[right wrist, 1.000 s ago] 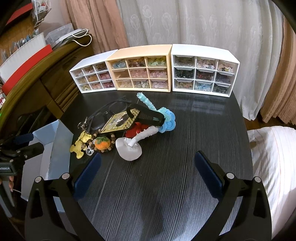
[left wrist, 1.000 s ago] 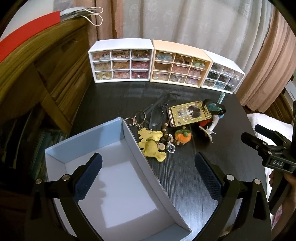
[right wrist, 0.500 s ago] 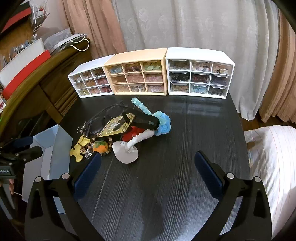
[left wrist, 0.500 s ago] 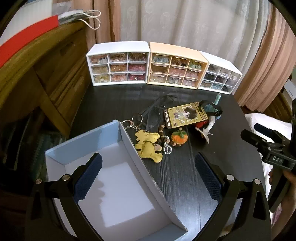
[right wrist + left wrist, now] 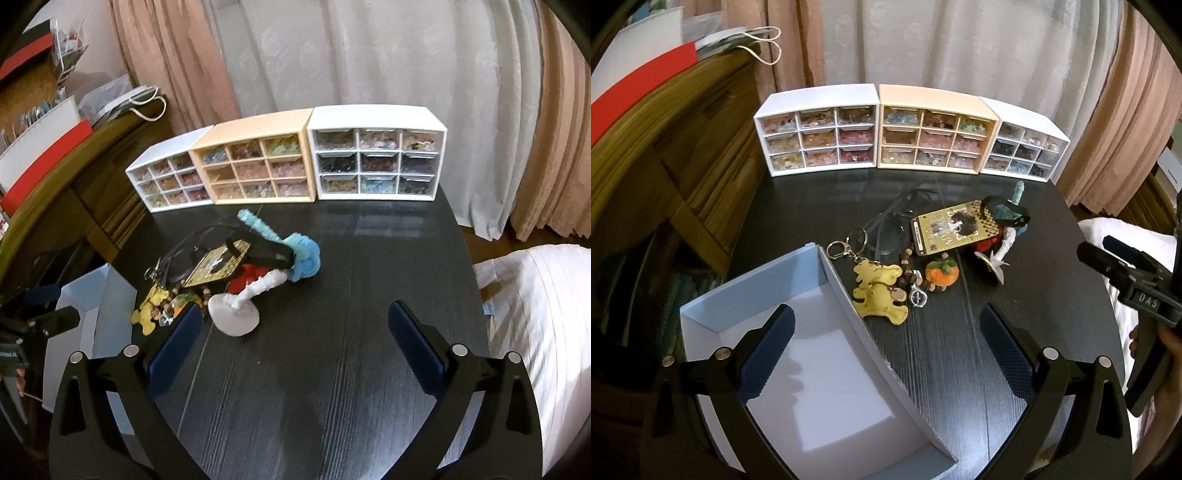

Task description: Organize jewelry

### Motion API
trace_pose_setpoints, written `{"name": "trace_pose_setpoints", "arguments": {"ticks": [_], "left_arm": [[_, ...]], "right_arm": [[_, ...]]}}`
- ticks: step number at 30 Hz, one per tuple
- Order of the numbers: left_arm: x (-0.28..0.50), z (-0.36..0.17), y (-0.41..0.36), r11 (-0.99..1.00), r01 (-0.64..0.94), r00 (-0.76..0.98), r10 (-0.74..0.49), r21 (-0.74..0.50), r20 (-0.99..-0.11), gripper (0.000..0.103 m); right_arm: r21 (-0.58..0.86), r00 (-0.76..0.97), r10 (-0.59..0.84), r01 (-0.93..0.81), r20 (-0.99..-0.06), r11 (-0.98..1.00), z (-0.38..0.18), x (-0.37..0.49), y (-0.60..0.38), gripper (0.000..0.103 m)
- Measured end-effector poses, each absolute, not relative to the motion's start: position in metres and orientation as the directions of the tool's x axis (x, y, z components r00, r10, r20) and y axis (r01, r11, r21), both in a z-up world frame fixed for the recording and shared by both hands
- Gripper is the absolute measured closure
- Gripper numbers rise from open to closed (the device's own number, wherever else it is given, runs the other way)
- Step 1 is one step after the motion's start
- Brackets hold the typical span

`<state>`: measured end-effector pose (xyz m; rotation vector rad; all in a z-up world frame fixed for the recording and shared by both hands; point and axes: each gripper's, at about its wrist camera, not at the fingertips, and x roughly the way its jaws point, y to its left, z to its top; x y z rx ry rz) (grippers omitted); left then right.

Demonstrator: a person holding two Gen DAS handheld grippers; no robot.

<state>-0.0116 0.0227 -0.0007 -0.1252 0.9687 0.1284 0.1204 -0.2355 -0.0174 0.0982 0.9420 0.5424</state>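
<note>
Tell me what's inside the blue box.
The blue box shows only a bare white floor and pale blue walls, with no jewelry in it. The left gripper hangs open over it, and its finger covers part of the floor, so that patch is hidden.

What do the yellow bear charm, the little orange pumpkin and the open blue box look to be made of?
Yellow bear charm: probably felt or soft leather, matte with stitched edges. Orange pumpkin: fuzzy, likely yarn or needle felt. Blue box: thin matte cardboard, judging by its sharp folded walls.
</note>
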Motion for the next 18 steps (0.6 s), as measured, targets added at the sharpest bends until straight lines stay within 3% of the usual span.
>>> {"name": "trace_pose_setpoints", "arguments": {"ticks": [7,18], "left_arm": [[-0.005,-0.002,0.012,0.989,-0.145,0.551,0.052,-0.034,-0.833,0.004],[0.006,-0.002,-0.002,0.997,-0.081,0.541,0.029,-0.017,-0.841,0.004]], "right_arm": [[0.343,0.540,0.492,-0.358,-0.682,0.868,-0.018,0.125,-0.252,0.007],[0.346,0.511,0.502,-0.372,-0.698,0.861,-0.041,0.141,-0.251,0.007]]}}
